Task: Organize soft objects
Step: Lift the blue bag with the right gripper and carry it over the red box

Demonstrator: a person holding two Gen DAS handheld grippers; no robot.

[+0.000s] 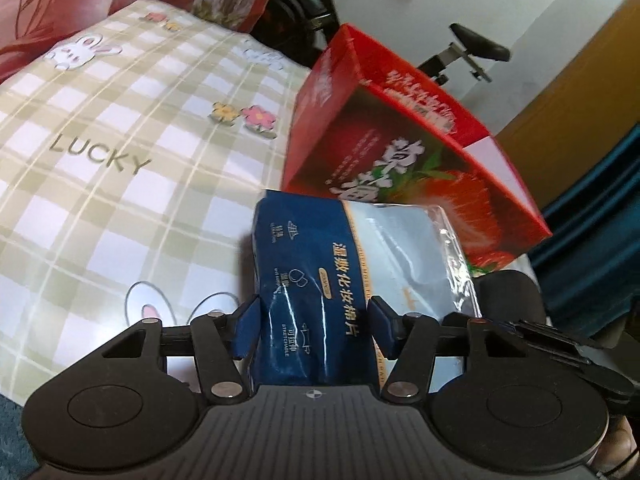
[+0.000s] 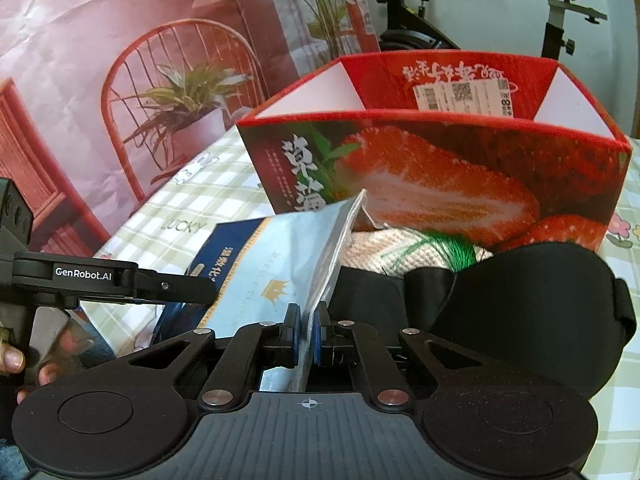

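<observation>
Pack: blue-and-white cotton pad pack (image 1: pixel 320 280), Chinese print and a gold crown, long axis running away from the left camera toward the strawberry box (image 2: pixel 440 168).
Left gripper (image 1: pixel 314 326): clamps its blue end.
Right gripper (image 2: pixel 306 334): pinches its flat sealed edge.
Cloth: "LUCKY" checked tablecloth (image 1: pixel 120 140).
Box contents: hidden.

Pack (image 1: pixel 316 280) sitting between the left claw's (image 1: pixel 314 326) blue pads (image 1: pixel 245 326): navy with white print, gold band, pale blue-grey end. Same pack's (image 2: pixel 276 276) pale end showing a gold crown ahead of the right claw (image 2: pixel 306 336), both claws black. Box (image 1: pixel 404 152) beyond the pack showing red with a strawberry picture, white lettering, white corner flaps. Cloth (image 1: pixel 120 128) left of it showing beige-and-white check with white bunnies, pink and yellow flowers, grey "LUCKY". Mask (image 2: pixel 528 312) right of the right claw looking black; knit (image 2: pixel 384 252) behind it cream with green threads.
</observation>
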